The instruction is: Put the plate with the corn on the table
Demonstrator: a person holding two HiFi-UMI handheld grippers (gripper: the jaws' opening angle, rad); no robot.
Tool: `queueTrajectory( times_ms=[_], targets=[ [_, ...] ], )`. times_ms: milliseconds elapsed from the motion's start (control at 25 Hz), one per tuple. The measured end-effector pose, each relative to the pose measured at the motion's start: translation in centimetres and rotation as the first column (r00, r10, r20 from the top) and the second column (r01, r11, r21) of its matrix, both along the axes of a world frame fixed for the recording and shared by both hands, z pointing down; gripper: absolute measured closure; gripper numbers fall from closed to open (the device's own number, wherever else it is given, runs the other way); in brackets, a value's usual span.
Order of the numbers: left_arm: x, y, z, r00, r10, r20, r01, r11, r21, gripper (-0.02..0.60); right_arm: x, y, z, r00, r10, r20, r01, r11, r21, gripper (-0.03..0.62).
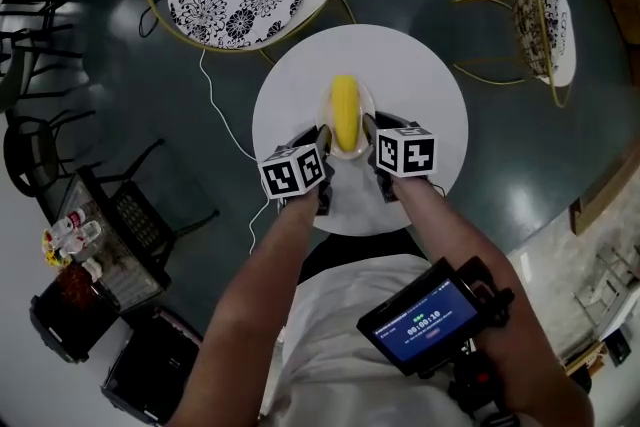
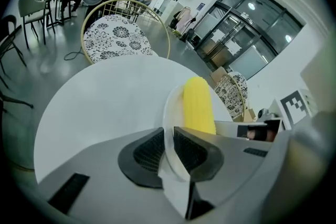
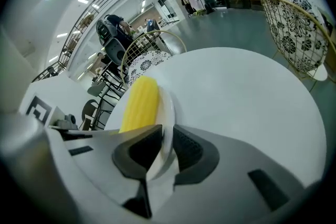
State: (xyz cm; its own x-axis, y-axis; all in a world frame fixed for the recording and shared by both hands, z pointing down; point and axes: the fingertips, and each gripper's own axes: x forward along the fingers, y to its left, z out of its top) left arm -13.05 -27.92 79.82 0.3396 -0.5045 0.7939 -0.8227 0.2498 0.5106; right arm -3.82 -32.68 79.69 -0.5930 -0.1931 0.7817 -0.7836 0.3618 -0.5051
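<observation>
At the table (image 1: 420, 80) | left claw (image 2: 169, 136), right claw (image 3: 167, 138) each clamped on plate (image 2: 170, 107) rim | corn (image 1: 343, 112) between them

I see 1 round white table (image 1: 420, 85) standing on a dark glossy floor (image 1: 500, 195). Over its middle is 1 white round plate (image 2: 172, 113) carrying 1 yellow corn cob (image 1: 343, 113); I cannot tell whether the plate touches the top.

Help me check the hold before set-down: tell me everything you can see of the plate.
Small white plate, smooth and glossy like ceramic, roughly level over the round white table. A yellow corn cob lies along its middle. The left gripper and right gripper each pinch its rim on opposite sides. Whether it touches the table can't be told.
</observation>
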Motion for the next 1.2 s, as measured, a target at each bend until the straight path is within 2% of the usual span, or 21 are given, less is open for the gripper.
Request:
queueTrajectory(
  times_ms=[200, 440, 880, 920, 1040, 1200],
  targets=[
    [-0.1, 0.0, -0.1, 1.0, 0.014, 0.014, -0.015, 1.0, 0.009, 0.54, 0.0, 0.1, 0.1, 1.0, -0.006, -0.015, 0.006, 1.0, 0.023, 0.542],
    [-1.3, 0.4, -0.8, 1.0, -0.031, 0.002, 0.031, 0.998, 0.05, 0.512, 0.8, -0.2, -0.5, 0.999, 0.052, 0.014, -0.053, 0.997, 0.056, 0.54],
    [-2.3, 4.5, -3.0, 0.999, -0.027, 0.023, 0.025, 0.996, 0.089, 0.514, 4.6, 1.0, -2.5, 0.988, 0.144, 0.048, -0.148, 0.985, 0.093, 0.554],
    [-2.3, 5.0, -3.4, 0.999, -0.028, 0.025, 0.025, 0.995, 0.097, 0.515, 4.9, 1.4, -2.7, 0.987, 0.149, 0.054, -0.154, 0.984, 0.092, 0.588],
    [-2.7, 6.3, -4.9, 0.998, -0.039, 0.046, 0.033, 0.991, 0.128, 0.569, 5.2, 2.3, -3.8, 0.986, 0.145, 0.084, -0.153, 0.983, 0.102, 0.588],
    [-3.0, 7.1, -6.8, 0.998, -0.042, 0.044, 0.034, 0.985, 0.171, 0.575, 5.1, 3.1, -5.5, 0.983, 0.137, 0.118, -0.151, 0.981, 0.12, 0.588]
  ],
)
